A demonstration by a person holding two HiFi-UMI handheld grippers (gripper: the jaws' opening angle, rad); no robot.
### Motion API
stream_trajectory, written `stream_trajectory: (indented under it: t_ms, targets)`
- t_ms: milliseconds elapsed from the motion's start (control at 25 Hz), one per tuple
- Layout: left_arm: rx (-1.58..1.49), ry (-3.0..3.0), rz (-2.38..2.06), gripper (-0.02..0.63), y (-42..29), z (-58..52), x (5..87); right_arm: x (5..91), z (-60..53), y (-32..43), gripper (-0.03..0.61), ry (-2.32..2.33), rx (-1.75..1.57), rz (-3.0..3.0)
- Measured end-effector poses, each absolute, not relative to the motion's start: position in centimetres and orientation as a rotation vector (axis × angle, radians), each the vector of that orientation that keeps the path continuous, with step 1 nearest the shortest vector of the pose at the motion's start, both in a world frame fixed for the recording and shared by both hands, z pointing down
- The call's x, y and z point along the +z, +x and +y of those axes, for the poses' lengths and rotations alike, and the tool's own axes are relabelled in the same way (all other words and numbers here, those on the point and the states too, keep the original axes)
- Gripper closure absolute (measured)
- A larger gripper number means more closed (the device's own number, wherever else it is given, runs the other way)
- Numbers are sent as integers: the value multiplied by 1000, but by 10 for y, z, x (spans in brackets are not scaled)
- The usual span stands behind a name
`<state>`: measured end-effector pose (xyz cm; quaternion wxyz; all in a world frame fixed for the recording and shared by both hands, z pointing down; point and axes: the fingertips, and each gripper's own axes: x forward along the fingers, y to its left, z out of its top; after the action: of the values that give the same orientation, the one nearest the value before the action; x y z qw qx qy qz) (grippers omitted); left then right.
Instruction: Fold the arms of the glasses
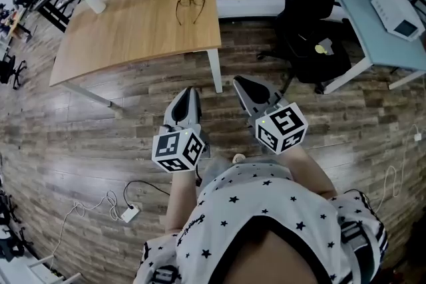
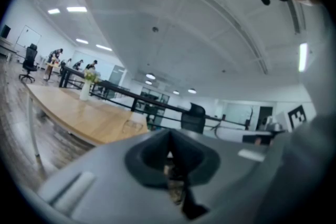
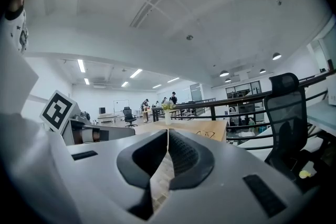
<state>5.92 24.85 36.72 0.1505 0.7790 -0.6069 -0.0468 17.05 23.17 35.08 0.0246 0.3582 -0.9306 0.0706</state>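
Landmark: the wooden surface [image 1: 133, 30] on white legs, ahead of the person in the head view.
Glasses: the glasses [image 1: 190, 10] lie on the right half of the surface, nearer its far edge than its near one. Nothing touches them. Both arms stand out from the frame, unfolded, with their ends toward the person. The right gripper view shows them small on the surface top [image 3: 206, 134], and the left gripper view only as a faint outline [image 2: 132, 124].
Left tongs: the left tongs [image 1: 189, 93] are held above the floor [image 1: 100, 136], short of the surface's near edge and well apart from the glasses. They point toward the surface, roughly level. In their own view [image 2: 169, 136] the jaws are pressed together with nothing between them.
Right tongs: the right tongs [image 1: 241, 83] are just beside the left pair, off the surface's near right corner and also well apart from the glasses. In their own view [image 3: 168, 131] the jaw tips meet and grasp nothing.
Marker cubes: one cube [image 1: 178, 149] sits at the rear of the left tongs and another [image 1: 281, 128] at the rear of the right tongs.
Vase: a white vase [image 1: 93, 0] with a sprig stands at the surface's far left corner.
Chair: a black office chair [image 1: 313, 3] stands off the surface's right side.
Cable: a white cable with a plug block [image 1: 130, 213] lies on the floor, on the near side of the surface.
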Motion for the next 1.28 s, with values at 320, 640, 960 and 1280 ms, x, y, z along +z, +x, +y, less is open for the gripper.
stream_trajectory:
  t_ms: [320, 640, 960, 1280]
  targets:
    - [-126, 2222, -1741, 609, 68, 247, 370, 357, 227, 180, 560, 1106, 253, -2856]
    - [-120, 2190, -1743, 609, 63, 237, 377, 363, 217, 174, 560, 1075, 275, -2847]
    - [-111, 2199, -1719, 609, 52, 197, 383, 372, 181, 162, 560, 1089, 306, -2832]
    - [-103, 2224, -1680, 609, 40, 139, 387, 372, 126, 144, 560, 1080, 320, -2857]
